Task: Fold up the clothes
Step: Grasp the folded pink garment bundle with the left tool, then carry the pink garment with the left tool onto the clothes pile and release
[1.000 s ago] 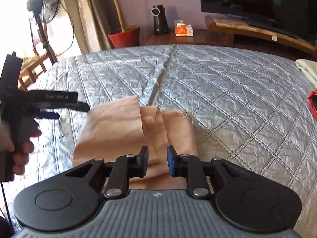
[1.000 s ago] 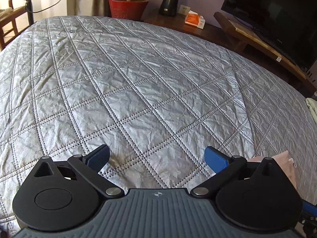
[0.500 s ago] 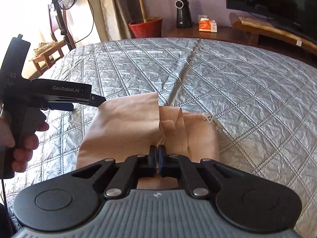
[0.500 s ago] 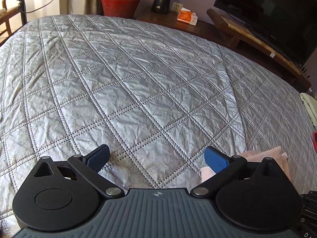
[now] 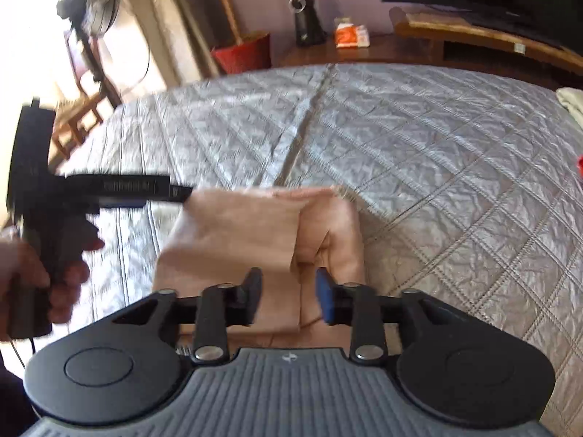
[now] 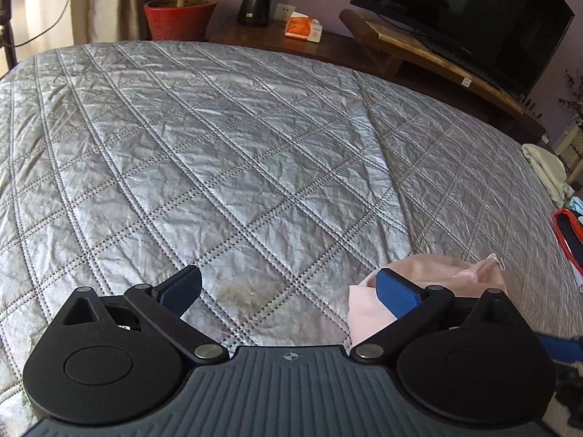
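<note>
1. Left wrist view: the pink garment [image 5: 255, 233] lies on the grey quilted bed [image 5: 437, 153], already doubled into a compact shape, with one layer lapped over another and a crease running down its middle. The left gripper [image 5: 288, 296] hovers over the near edge with its fingers apart and nothing between them. Half a second ago those fingers were pinched together on the cloth, so they have just let go. I take that to mean a fold has been laid down and released. The picture is blurred, so the gripper seems to be moving.

2. Same view, left edge: the right gripper [image 5: 175, 193], held in a hand [image 5: 43, 273], reaches toward the garment's far left corner. Its tips are smeared by blur; from here I cannot tell whether they touch the cloth.

3. Right wrist view: the right gripper's fingers [image 6: 397, 291] are spread wide, as they were a second ago, with bare quilt between them. The garment [image 6: 437, 273] sits behind the right-hand finger and is not gripped. Over that second more of the cloth has come into this view, so this gripper has moved closer to it.

4. Whether another fold is due or only a smoothing, the pictures do not settle.
</note>
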The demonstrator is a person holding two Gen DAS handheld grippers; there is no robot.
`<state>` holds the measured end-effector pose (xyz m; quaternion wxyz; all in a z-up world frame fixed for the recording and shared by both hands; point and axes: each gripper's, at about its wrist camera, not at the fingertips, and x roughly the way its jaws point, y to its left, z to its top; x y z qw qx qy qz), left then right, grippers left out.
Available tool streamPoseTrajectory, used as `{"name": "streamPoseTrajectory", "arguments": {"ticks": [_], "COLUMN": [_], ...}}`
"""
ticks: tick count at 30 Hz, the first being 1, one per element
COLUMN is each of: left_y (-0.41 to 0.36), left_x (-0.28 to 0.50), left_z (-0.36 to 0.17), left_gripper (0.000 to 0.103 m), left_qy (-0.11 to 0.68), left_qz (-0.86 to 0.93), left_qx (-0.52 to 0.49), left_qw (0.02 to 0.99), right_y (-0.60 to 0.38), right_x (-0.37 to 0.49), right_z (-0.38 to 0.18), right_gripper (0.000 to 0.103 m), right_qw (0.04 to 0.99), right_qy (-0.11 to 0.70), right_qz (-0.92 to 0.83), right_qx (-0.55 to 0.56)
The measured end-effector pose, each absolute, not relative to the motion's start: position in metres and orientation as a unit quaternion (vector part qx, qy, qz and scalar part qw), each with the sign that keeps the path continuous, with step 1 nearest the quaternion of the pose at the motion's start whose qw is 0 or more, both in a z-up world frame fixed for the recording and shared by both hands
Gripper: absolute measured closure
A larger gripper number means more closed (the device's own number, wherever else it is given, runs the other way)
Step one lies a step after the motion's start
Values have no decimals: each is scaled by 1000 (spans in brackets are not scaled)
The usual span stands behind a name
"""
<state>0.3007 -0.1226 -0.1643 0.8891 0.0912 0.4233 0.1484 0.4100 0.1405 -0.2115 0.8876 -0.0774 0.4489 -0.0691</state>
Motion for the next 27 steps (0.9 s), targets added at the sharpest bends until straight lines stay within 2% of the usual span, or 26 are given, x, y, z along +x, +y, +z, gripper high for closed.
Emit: {"name": "streamPoseTrajectory", "arguments": {"ticks": [5,9,10,13,15,21,27], "left_y": [-166,-176,-174,-161,-150,-153,-150], "left_x": [322,333,336,344,345,362,365], "left_z": [-194,-208,-208,-211,-211,-222,-227], "left_gripper": [39,12,12,32,32,34,38], "left_qy": [471,478,480,503,506,496,456], "left_qz": [146,213,219,283,293,331,339], "left_qx": [160,222,219,216,189,241,203], "left_qw": [855,823,821,787,789,766,797], "right_y": [144,156,157,147,139,114,107], "right_x": [408,405,405,403,402,398,399], "right_z": [-208,-202,-200,-204,-209,-221,-228], "right_gripper": [1,1,1,1,1,1,0], "right_qw": [890,898,900,895,889,867,866], "right_qy": [443,428,424,434,443,467,467], "right_qz": [-77,-62,-62,-87,-108,-171,-180], "right_qx": [-75,-80,-78,-60,-47,-6,10]}}
